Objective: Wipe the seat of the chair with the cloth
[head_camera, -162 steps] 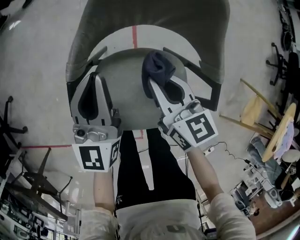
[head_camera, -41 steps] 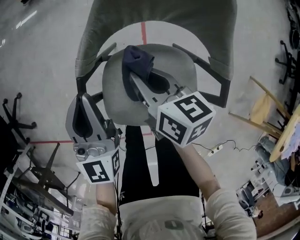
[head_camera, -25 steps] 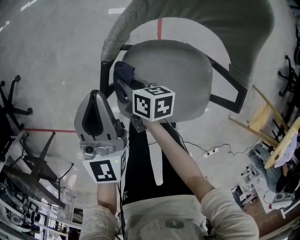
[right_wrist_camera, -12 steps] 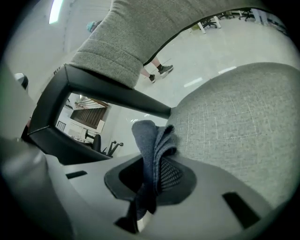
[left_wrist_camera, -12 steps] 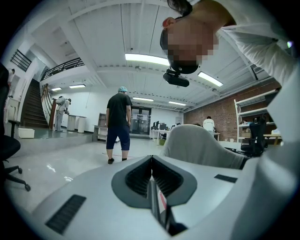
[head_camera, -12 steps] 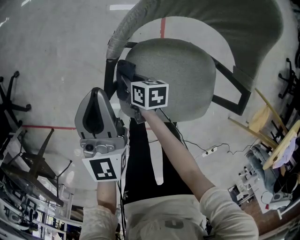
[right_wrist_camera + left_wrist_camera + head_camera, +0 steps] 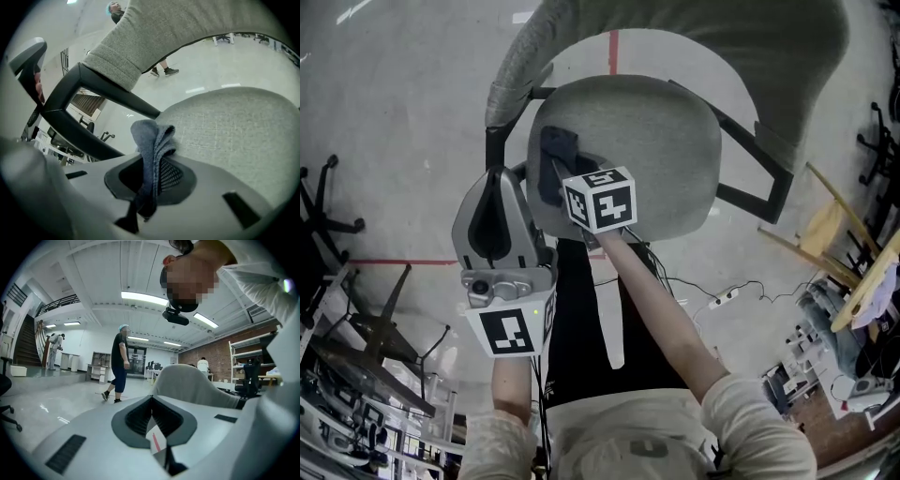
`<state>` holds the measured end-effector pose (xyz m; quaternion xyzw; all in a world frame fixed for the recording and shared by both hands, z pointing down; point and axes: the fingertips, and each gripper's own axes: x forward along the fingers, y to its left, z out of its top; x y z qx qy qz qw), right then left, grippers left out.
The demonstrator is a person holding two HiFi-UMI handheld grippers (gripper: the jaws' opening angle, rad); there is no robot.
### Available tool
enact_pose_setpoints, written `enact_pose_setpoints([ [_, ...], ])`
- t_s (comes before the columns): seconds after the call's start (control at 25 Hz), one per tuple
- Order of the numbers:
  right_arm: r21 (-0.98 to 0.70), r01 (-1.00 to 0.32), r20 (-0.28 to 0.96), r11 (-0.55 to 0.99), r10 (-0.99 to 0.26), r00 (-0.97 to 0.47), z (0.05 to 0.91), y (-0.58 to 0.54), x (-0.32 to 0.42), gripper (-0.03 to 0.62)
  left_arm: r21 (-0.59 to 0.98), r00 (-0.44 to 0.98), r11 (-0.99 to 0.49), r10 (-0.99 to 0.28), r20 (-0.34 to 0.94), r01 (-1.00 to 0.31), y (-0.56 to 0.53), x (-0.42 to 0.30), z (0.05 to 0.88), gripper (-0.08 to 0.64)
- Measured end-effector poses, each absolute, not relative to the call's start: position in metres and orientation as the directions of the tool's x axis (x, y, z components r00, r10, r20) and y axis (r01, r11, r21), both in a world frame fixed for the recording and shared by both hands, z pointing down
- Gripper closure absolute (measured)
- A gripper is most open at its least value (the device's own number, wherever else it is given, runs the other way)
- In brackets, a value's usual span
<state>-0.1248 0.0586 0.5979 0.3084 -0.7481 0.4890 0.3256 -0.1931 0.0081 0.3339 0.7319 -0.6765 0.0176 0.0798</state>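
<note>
While right claw [image 7: 149, 164] grips cloth [image 7: 152, 136], fold beyond its tips — on seat [image 7: 234, 126] edge, left claw [image 7: 151, 399] closed, empty.

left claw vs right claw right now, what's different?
Right claw is shut on the cloth; left claw is shut on nothing. Right claw reaches over the seat at its edge; left claw hangs off the seat, beside it. Both are shut.

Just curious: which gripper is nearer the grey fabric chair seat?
Right. The right gripper, clamping a dark blue cloth, is over the seat; the left gripper is off to its side.
</note>
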Motion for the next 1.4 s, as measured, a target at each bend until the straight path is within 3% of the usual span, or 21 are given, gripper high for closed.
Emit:
enact_pose_setpoints([
  [0.72,-0.364,-0.908,0.874,0.205,-0.262,-0.410,0.601,0.049,0.059,0.535,0.087,0.233,-0.223,-0.963,0.134,-0.971,-0.019,-0.113,0.331,0.545],
  [1.4,0.028,-0.987,0.937,0.156,-0.350,-0.028,0.595,0.048,0.194,0.535,0.075,0.355,-0.347,-0.923,0.152,-0.935,-0.029,-0.046,0.338,0.545],
])
